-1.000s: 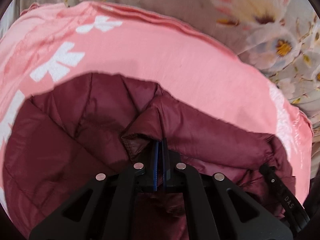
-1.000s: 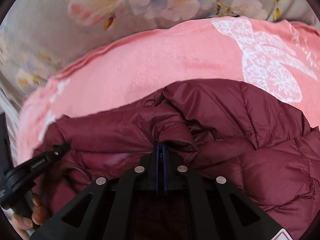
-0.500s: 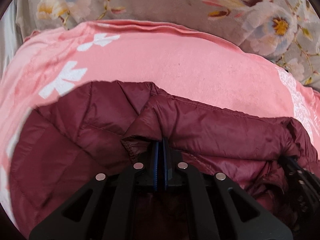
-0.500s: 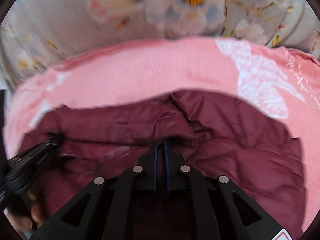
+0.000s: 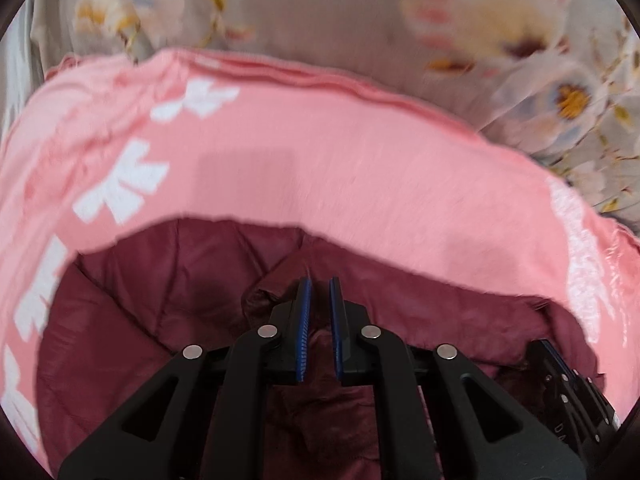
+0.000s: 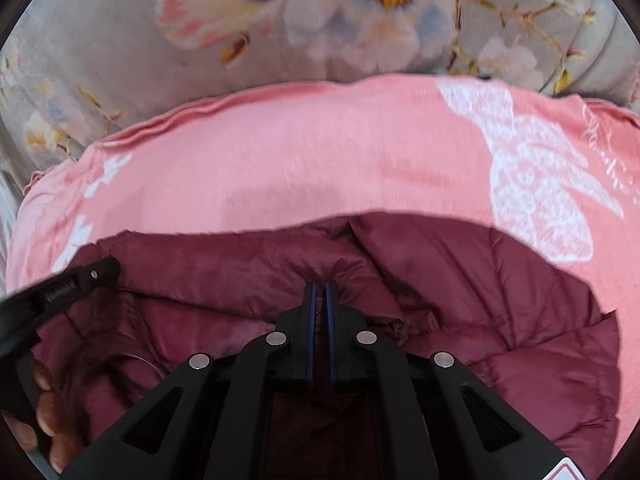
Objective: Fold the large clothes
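A maroon quilted jacket (image 5: 160, 300) lies on a pink blanket (image 5: 320, 152) with white prints. My left gripper (image 5: 319, 282) hovers over the jacket's upper edge. Its jaws are opening, and a gap shows between the blue pads (image 5: 304, 320). A fold of the jacket sits at the tips without being pressed. In the right wrist view the jacket (image 6: 500, 320) bunches at my right gripper (image 6: 319, 285), whose jaws are closing tight on a fold of that edge. The left gripper's black finger (image 6: 80, 280) reaches in from the left, with a hand (image 6: 44, 400) behind it.
The pink blanket (image 6: 300, 168) spreads beyond the jacket on all sides. Under it lies a grey sheet with large flowers (image 6: 120, 60), which fills the far part of both views (image 5: 320, 12). The right gripper's body (image 5: 560, 364) shows at the lower right of the left wrist view.
The left pads, pressed together on the jacket fold before, now stand apart, and that gripper has lifted a little. The right jaws parted slightly half a second ago and have narrowed again.
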Available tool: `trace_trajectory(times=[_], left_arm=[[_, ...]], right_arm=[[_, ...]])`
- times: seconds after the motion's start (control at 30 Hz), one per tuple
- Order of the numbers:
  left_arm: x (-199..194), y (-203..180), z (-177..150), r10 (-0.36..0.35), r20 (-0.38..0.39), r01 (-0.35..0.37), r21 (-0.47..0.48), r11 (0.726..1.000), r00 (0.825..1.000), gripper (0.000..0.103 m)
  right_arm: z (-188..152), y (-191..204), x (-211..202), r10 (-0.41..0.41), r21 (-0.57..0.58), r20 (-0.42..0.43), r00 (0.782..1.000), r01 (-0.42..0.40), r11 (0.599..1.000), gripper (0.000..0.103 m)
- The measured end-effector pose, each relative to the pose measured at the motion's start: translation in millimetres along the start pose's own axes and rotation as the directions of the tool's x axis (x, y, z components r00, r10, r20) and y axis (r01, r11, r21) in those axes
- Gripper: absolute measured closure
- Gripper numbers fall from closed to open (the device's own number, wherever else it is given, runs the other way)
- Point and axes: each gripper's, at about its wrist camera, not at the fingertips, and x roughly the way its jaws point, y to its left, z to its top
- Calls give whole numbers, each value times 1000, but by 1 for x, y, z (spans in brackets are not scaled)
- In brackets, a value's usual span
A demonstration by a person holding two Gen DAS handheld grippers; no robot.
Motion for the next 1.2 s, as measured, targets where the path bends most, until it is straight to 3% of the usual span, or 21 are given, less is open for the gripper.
trace_trajectory(times=[0.33,1.07,1.13,1.17,1.2], left_arm=[[13,-2,-24,34,41,-36,60,998,999,95],[16,-5,-27,62,60,-68,88,994,996,94],[8,4,-28,22,58,-25,53,998,998,91],[1,7,-30,11,53,-13,41,999,999,84],[-12,12,-36,3,52,-5,27,1000,999,64]], right_arm=[[-5,0,11,-7,-3,-11,1000,7,1000,103],[-3,-5,6,10,21,9,1000,-10,1000,102],[-8,-9,-13,20,56,30,999,-22,998,95],[-14,-11,-29,44,77,56,997,-48,996,84],[-23,-13,-54,90,80,99,991,-98,992,77]])
